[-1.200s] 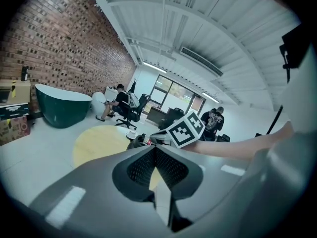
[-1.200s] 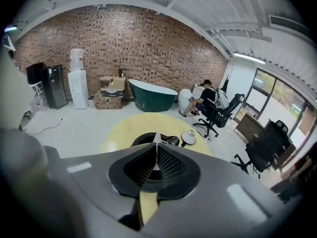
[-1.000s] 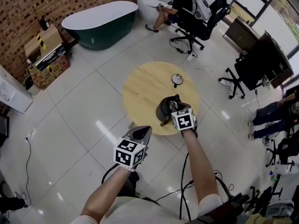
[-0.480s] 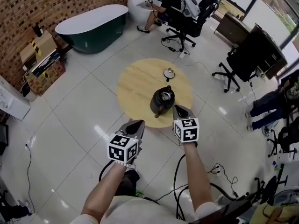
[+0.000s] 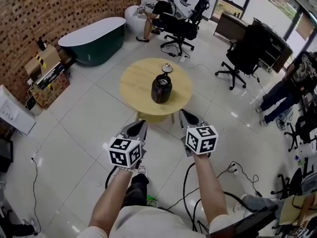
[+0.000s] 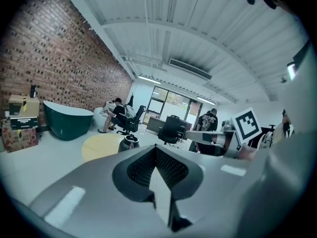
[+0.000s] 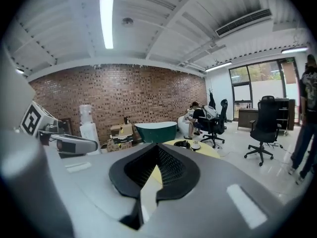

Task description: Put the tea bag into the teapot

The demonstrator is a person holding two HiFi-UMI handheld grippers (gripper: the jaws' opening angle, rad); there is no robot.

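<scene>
A black teapot (image 5: 161,87) stands with its top open on the round wooden table (image 5: 138,81); its lid (image 5: 167,68) lies just behind it. No tea bag shows in any view. My left gripper (image 5: 140,124) and right gripper (image 5: 183,114) hang side by side over the floor, short of the table's near edge, both shut and empty. The left gripper view has the teapot (image 6: 130,142) far ahead beyond its closed jaws. In the right gripper view the teapot (image 7: 182,144) and lid (image 7: 195,145) sit small on the table past its closed jaws.
A dark green bathtub (image 5: 94,38) stands by the brick wall at the back left, with cardboard boxes (image 5: 47,68) beside it. A seated person (image 5: 157,9) and several office chairs (image 5: 242,56) are behind and right of the table. Cables (image 5: 190,182) trail on the tiled floor.
A second ago my right gripper hung at the teapot; it has since shut and pulled back. Both grippers and the head view have drawn away from the table, which looks smaller and farther.
</scene>
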